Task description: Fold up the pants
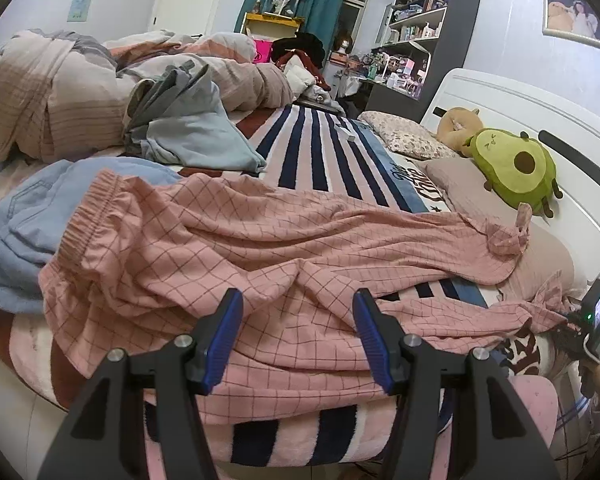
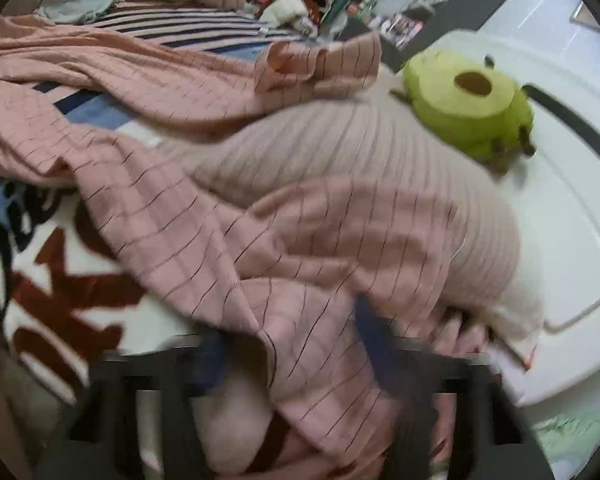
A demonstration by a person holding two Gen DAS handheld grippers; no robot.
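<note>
The pants (image 1: 260, 240) lie spread and rumpled across the bed (image 1: 320, 152), legs apart, no fold made yet. Left tongs (image 1: 298, 336) gape empty over them; right tongs (image 2: 292, 364) are too blurred to judge.

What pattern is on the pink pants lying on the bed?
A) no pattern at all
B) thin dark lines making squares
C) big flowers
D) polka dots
B: the pink pants are crossed by thin dark lines that form a grid of squares, clear in the left wrist view just past the open left tongs; the same lines show in the blurrier right wrist view.
</note>
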